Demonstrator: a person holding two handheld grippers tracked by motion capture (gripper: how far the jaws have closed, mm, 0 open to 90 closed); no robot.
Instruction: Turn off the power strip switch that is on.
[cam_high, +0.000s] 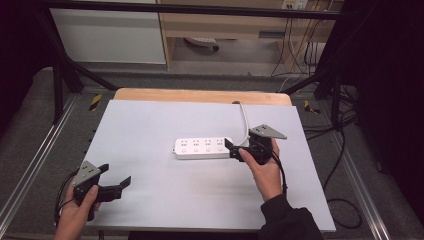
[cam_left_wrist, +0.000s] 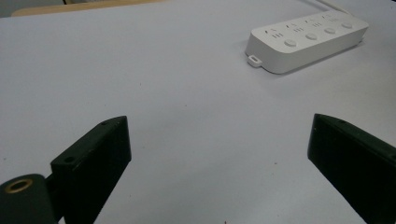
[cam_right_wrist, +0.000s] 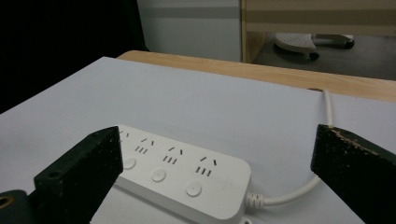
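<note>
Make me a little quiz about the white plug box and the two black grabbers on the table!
1. True or false: the right gripper is clamped on the power strip.
2. How many round buttons does the strip have?
3. Which gripper is nearer the strip: A left, B right?

Key:
1. False; its jaws stand open, just by the cable end.
2. Four.
3. B.
</note>
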